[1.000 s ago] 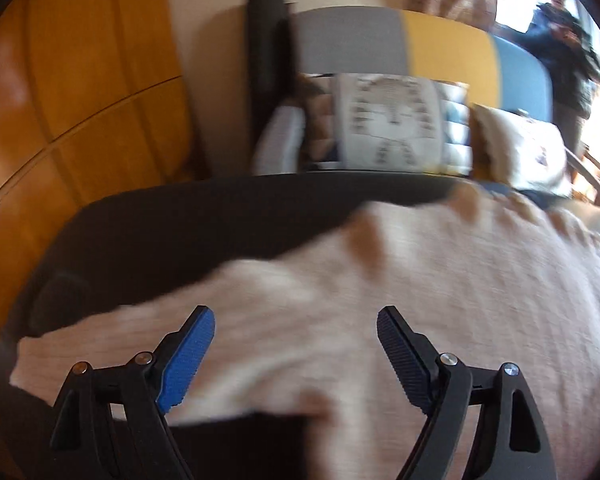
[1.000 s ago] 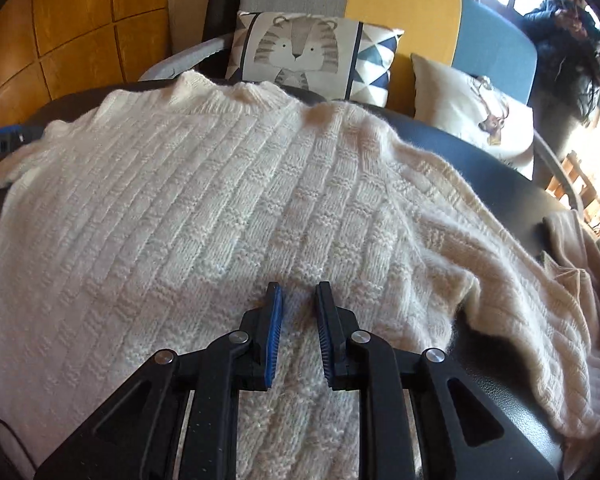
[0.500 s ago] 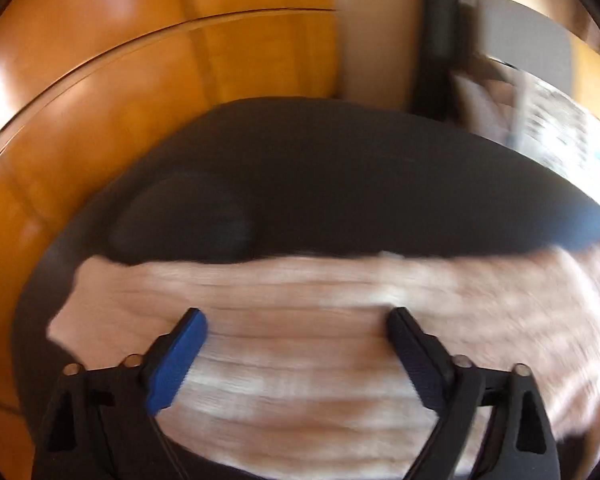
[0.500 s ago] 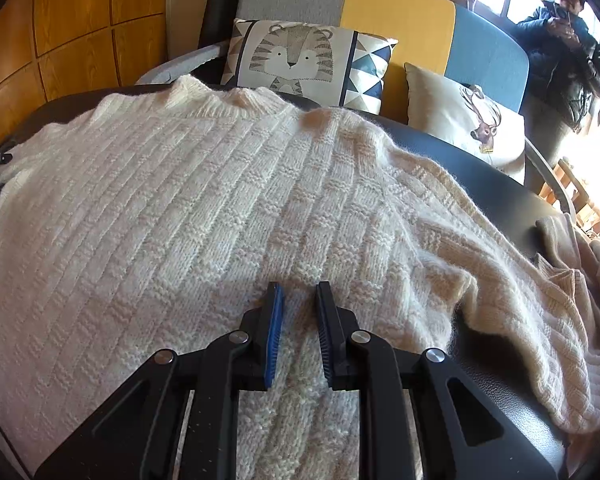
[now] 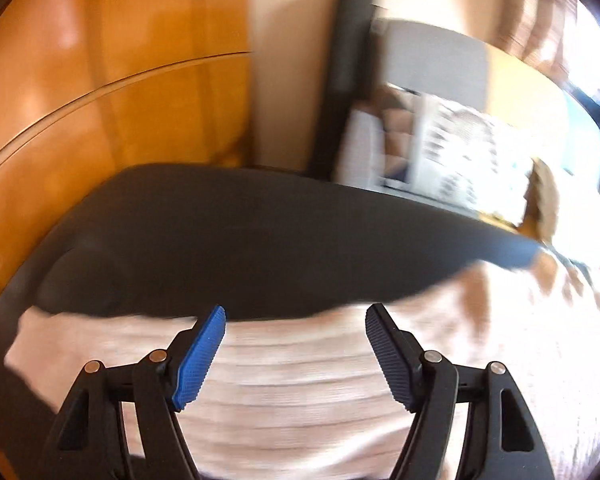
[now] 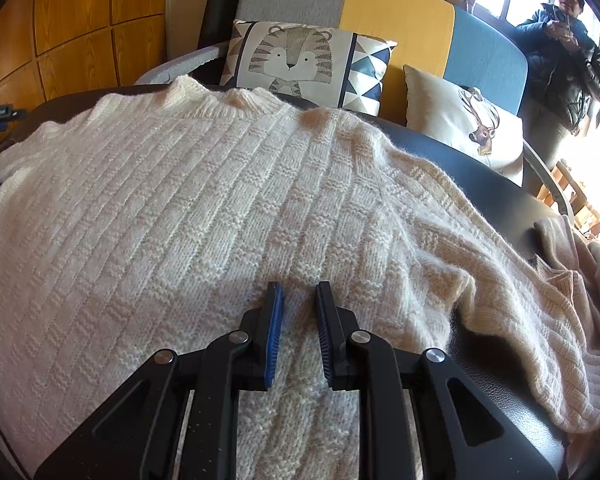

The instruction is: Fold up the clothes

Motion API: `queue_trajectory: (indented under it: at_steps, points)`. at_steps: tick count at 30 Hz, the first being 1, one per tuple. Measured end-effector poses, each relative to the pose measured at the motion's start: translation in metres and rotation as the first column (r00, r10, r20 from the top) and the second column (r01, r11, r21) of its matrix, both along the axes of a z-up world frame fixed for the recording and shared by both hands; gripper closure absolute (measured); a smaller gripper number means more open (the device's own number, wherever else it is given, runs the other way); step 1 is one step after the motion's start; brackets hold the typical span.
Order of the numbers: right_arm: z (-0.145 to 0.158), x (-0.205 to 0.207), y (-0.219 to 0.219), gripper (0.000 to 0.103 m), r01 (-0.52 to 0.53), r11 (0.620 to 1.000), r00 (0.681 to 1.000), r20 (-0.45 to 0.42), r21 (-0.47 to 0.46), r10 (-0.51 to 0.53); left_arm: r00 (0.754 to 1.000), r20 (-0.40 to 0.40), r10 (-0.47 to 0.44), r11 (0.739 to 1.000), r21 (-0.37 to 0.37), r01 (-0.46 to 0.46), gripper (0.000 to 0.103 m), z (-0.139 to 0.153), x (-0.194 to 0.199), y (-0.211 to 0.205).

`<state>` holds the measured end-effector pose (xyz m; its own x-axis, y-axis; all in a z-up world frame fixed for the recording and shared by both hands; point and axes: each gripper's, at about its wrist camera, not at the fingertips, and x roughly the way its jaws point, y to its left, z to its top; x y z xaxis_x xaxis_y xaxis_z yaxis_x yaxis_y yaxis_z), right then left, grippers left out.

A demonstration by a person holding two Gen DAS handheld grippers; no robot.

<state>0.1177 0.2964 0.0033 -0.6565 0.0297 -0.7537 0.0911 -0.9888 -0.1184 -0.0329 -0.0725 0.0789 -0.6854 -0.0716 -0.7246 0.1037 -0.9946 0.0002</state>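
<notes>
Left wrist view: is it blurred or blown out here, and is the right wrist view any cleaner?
Left wrist view: motion-smeared, sweater knit streaked, window side blown out, open left gripper sharp. Right wrist view: crisp sweater texture, glare at right edge only; right gripper sharp, jaws narrowly parted.

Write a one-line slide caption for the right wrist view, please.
Right gripper pinching a fold of the cream knit sweater spread on the dark table.

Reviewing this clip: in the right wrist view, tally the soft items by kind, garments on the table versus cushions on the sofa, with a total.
Garments: 2, the cream sweater and a beige garment at the right edge.
Cushions: 2, the tiger cushion and the deer cushion.
Total: 4
</notes>
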Motion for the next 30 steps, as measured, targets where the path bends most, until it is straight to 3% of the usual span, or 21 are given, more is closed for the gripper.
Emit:
queue_trajectory:
  at_steps: [1,4,5,7,9,11,13,16,19,21,24,26,28,30]
  points:
    - [0.0,0.0,0.001,0.084,0.0,1.0,1.0,-0.001,-0.005,0.0,1.0,0.012,-0.024,1.0,-0.018,0.024,0.03,-0.003,-0.005,0.014]
    - [0.0,0.0,0.003,0.084,-0.002,1.0,1.0,-0.003,-0.019,0.002,0.995,0.08,-0.06,0.996,-0.063,0.065,0.064,-0.019,-0.023,0.045]
    - [0.0,0.0,0.003,0.084,-0.002,1.0,1.0,-0.004,-0.021,0.002,0.992,0.112,-0.059,0.995,-0.07,0.067,0.065,-0.026,-0.031,0.05]
    - [0.0,0.001,0.004,0.084,-0.002,1.0,1.0,-0.005,-0.021,0.002,0.99,0.14,-0.035,0.996,-0.08,0.046,0.064,-0.038,-0.043,0.048]
    - [0.0,0.001,0.004,0.084,-0.003,1.0,1.0,-0.006,-0.025,0.003,0.993,0.115,-0.006,0.995,-0.094,0.017,0.058,-0.042,-0.047,0.042]
    - [0.0,0.0,0.005,0.084,-0.003,0.999,1.0,-0.007,-0.035,0.002,0.995,0.098,0.007,0.995,-0.096,0.003,0.043,-0.045,-0.048,0.038]
    - [0.0,0.0,0.006,0.084,-0.003,0.999,1.0,-0.007,-0.043,0.002,0.994,0.104,0.024,0.997,-0.077,-0.016,0.035,-0.045,-0.047,0.03]
    - [-0.001,0.001,0.006,0.084,-0.003,0.999,1.0,-0.009,-0.046,0.002,0.988,0.123,0.09,0.996,-0.026,-0.087,0.037,-0.037,-0.041,0.02]
    - [-0.001,0.001,0.006,0.084,-0.003,0.999,1.0,-0.011,-0.045,0.002,0.988,0.047,0.147,0.987,0.06,-0.149,0.039,-0.014,-0.021,0.029]
    - [-0.001,0.001,0.005,0.084,-0.003,0.999,1.0,-0.012,-0.042,0.003,0.994,0.006,0.112,0.985,0.132,-0.112,0.039,0.001,-0.003,0.053]
    - [0.002,-0.001,0.01,0.082,-0.005,0.997,1.0,0.005,-0.079,0.006,1.0,0.012,-0.025,0.984,0.177,0.023,0.038,0.008,0.023,0.106]
    - [0.007,-0.001,0.026,0.081,0.021,0.982,1.0,0.023,-0.187,-0.017,0.992,0.036,-0.123,0.975,0.193,0.114,0.038,0.002,0.036,0.144]
    - [0.013,0.009,0.057,0.08,0.104,0.941,0.995,0.03,-0.323,-0.1,0.976,0.062,-0.209,0.966,0.172,0.195,0.038,-0.008,0.048,0.18]
    - [0.019,0.027,0.094,0.071,0.201,0.888,0.977,0.018,-0.413,-0.212,0.954,0.091,-0.286,0.954,0.121,0.274,0.038,-0.023,0.059,0.211]
